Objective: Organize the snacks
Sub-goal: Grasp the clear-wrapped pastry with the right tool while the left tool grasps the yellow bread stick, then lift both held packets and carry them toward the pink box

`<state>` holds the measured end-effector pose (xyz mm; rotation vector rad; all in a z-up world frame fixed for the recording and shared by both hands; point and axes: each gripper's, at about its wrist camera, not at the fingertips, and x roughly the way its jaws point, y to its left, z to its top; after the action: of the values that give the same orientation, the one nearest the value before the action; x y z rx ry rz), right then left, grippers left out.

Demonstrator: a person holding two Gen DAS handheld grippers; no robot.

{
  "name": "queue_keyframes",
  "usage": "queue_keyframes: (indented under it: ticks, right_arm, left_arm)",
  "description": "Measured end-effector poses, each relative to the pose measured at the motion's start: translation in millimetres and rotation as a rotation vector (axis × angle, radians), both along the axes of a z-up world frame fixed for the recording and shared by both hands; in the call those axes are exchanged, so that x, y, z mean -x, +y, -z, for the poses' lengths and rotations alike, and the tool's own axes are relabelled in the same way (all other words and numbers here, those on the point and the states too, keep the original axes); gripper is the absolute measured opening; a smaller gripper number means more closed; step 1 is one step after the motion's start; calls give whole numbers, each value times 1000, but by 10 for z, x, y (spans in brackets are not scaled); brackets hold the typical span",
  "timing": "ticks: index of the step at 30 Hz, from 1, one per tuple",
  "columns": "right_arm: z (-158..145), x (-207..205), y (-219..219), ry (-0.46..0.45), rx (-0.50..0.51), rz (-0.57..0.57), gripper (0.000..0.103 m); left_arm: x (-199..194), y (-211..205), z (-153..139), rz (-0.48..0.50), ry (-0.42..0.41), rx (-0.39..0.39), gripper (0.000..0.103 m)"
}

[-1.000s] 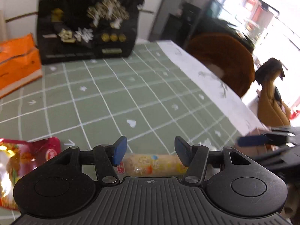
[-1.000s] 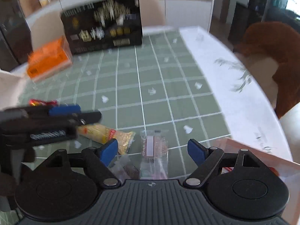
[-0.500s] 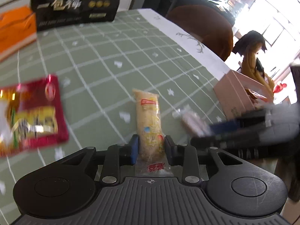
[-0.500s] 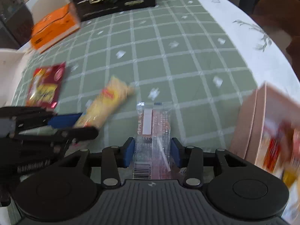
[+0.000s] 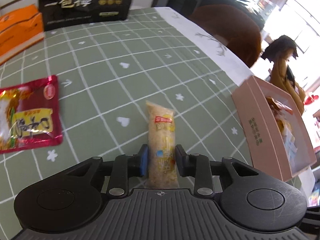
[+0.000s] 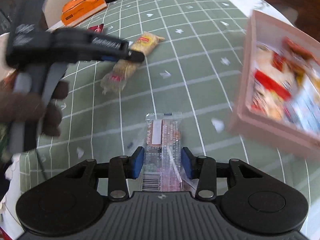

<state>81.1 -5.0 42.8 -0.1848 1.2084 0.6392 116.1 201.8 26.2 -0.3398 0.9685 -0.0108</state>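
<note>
Green checked cloth is covering the table (image 5: 140, 64) under both grippers. The pink box (image 5: 258, 120), already holding packets, is sitting ahead and right of the left jaws and just right of the right ones. A red packet (image 5: 30, 118) is lying to the left of the left jaws. The left gripper (image 5: 161, 159), its jaws having just been closing, is clamping a yellow snack stick (image 5: 163, 136); the right gripper (image 6: 162, 163), likewise just closed, is pinching a clear-wrapped brown bar (image 6: 164, 138). Each grip is looking centred, so both packets should probably be carried level over the box rim before release. The black bag (image 5: 86, 2) far ahead is reading "一包梅"; a barcode is showing on the bar.
</note>
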Motion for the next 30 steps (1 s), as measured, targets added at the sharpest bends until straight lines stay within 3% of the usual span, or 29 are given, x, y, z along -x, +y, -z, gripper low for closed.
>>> queue_keyframes:
  ticks: [7, 11, 14, 19, 24, 26, 30]
  right_arm:
    - [-233, 283, -469, -36, -20, 102, 40]
    - [-193, 440, -551, -79, 50, 114, 40]
    - [-97, 514, -574, -51, 73, 116, 41]
    - [57, 710, -507, -18, 137, 81, 48]
    - [111, 707, -498, -107, 151, 129, 65]
    - [118, 666, -555, -113, 131, 178, 65]
    - [104, 793, -644, -102, 126, 168, 65]
  left_arm:
    - [536, -271, 0, 91, 37, 56, 32]
    - [955, -456, -25, 107, 64, 58, 32]
    - [1185, -547, -36, 104, 83, 60, 32]
    - [1348, -609, -38, 115, 90, 57, 32]
    - [1316, -641, -49, 136, 94, 49, 32]
    - [1295, -649, -46, 142, 94, 54, 32]
    - [1308, -718, -43, 144, 76, 28, 32]
